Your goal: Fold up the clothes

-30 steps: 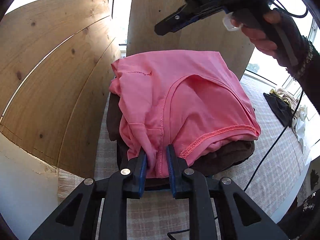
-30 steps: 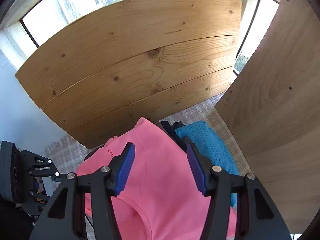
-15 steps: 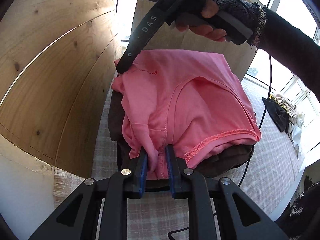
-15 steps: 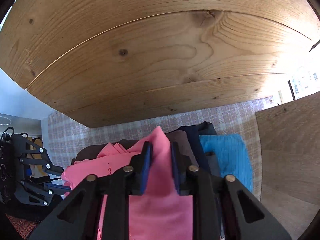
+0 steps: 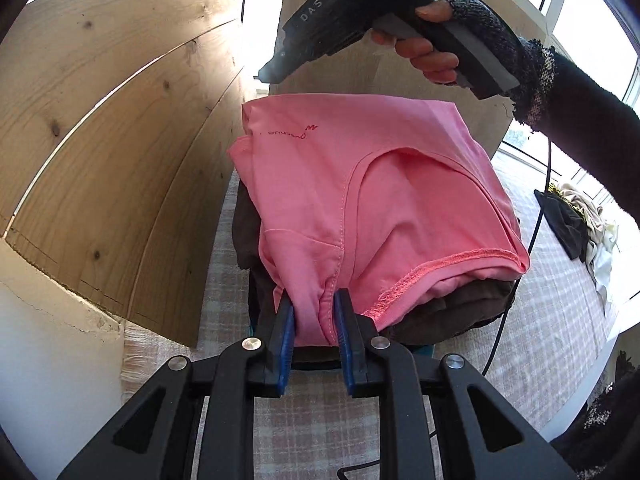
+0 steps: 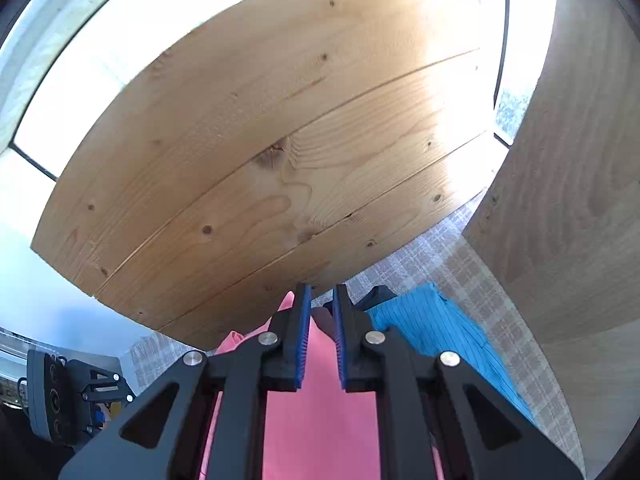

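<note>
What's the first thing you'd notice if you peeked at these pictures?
The bright pink shirt, folded on top of a dark brown pile of clothes. The left tongs pinch its near edge. The right tongs hang above its far corner, held by a hand in a dark sleeve, before big wooden boards.

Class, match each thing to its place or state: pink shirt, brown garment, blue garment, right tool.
Things
1. pink shirt
2. brown garment
3. blue garment
4. right tool

Places or states
A. in the air, holding nothing
B. spread on the checked cloth
C. nipped at its edge by the left tool
D. directly under the pink shirt

Pairs: 1-C, 2-D, 3-B, 4-A
</note>
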Tool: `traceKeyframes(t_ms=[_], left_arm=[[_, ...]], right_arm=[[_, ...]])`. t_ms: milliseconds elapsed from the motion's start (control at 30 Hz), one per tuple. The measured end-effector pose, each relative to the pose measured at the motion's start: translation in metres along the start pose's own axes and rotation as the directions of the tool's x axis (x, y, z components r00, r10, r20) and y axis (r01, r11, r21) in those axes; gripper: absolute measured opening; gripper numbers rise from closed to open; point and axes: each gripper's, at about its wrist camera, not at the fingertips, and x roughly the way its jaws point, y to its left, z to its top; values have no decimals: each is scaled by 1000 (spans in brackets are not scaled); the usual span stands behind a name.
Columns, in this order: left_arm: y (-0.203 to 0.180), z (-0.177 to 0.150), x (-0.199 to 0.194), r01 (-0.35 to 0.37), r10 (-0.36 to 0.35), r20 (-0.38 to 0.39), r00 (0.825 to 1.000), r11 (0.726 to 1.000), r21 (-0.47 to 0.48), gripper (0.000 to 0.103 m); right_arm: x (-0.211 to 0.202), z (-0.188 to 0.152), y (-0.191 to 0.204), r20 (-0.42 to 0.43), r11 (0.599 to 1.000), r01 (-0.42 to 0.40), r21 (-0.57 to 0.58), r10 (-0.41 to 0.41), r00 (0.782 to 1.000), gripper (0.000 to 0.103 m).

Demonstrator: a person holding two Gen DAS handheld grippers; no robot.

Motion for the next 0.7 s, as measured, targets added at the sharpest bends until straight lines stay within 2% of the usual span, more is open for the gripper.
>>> traceKeyframes(t_ms=[67,100,200,267,333,400,500,533,633,667,700], left_arm=[[2,2,-7,-14,14,9,1000,1000,-5,18],[2,8,-11,-22,22,21,1000,1000,0,17],[-1,31,-20,-51,49,61,997,999,19,17],[-4,50,-22,-71,68,91,994,997,38,17],[-7,71,-20,-47,40,122,992,998,53,20],[-5,90,-6,-12,7,122,993,999,41,20],[-1,104,40,-2,0,32,999,998,58,23],[3,100,42,-17,16,11,1000,998,55,20],[14,88,48,-63,65,-50,997,997,49,24],[18,84,49,-78,80,-65,995,996,47,24],[18,88,39,-87,89,-35,995,995,38,23]], right_arm=[[-24,-25,11,23,999,29,-29,-28,999,12],[-30,-39,17,24,996,77,-47,-76,997,12],[-35,-81,21,12,975,215,-63,-214,977,12],[-33,-102,13,0,962,271,-18,-271,963,12],[-27,-113,-4,-17,967,246,68,-245,969,12],[-23,-119,-18,-19,967,219,127,-218,976,12],[-23,-125,-31,-28,961,230,156,-229,973,12],[-25,-127,-34,-22,959,231,165,-231,973,12],[-56,-134,-30,89,961,205,186,-224,971,14],[-65,-136,-29,126,962,185,199,-213,969,20],[-69,-137,-30,150,962,169,213,-204,967,29]])
